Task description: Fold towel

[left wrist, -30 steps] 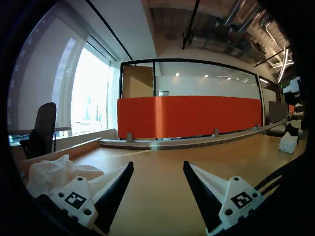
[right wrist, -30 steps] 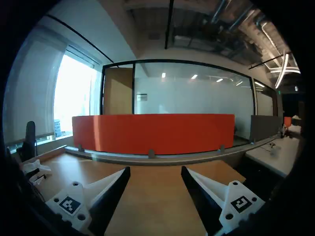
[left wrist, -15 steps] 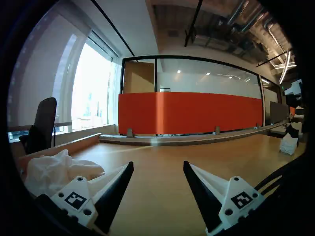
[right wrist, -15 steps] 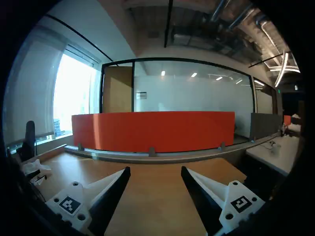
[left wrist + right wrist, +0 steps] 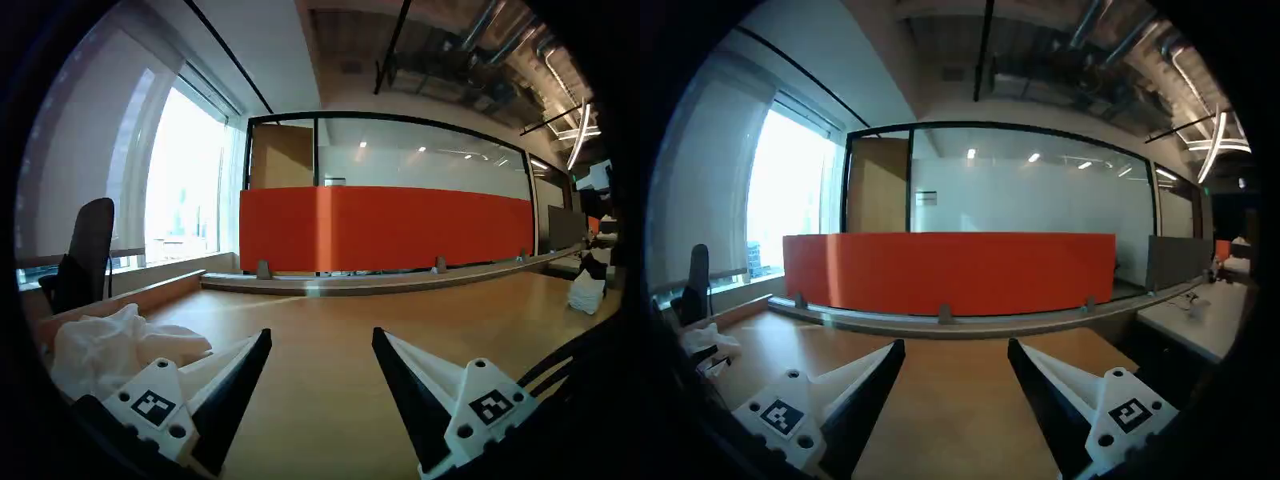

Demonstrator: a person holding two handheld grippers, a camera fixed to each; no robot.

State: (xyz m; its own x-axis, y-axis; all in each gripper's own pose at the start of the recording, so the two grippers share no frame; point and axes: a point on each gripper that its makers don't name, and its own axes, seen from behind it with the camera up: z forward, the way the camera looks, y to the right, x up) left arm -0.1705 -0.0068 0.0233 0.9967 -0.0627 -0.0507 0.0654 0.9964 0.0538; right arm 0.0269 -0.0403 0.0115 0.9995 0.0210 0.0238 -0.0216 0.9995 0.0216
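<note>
A crumpled white towel (image 5: pixel 120 348) lies on the wooden table (image 5: pixel 320 328) at the left of the left gripper view, just behind my left finger. My left gripper (image 5: pixel 320 340) stands open over bare wood, nothing between its fingers. In the right gripper view the same heap of white towel (image 5: pixel 708 344) shows small at the far left edge. My right gripper (image 5: pixel 956 348) is open too, low over the table (image 5: pixel 952 400), holding nothing. A small white cloth bundle (image 5: pixel 586 292) sits far off at the right of the left gripper view.
An orange partition (image 5: pixel 384 228) with a glass wall above it runs along the table's far edge. A black office chair (image 5: pixel 80 268) stands at the left by a bright window. A second, pale desk (image 5: pixel 1200 316) lies to the right.
Both views have shifted only slightly; the left one tilted a little downward at first, then held. The towel and both open grippers stay as they were.
</note>
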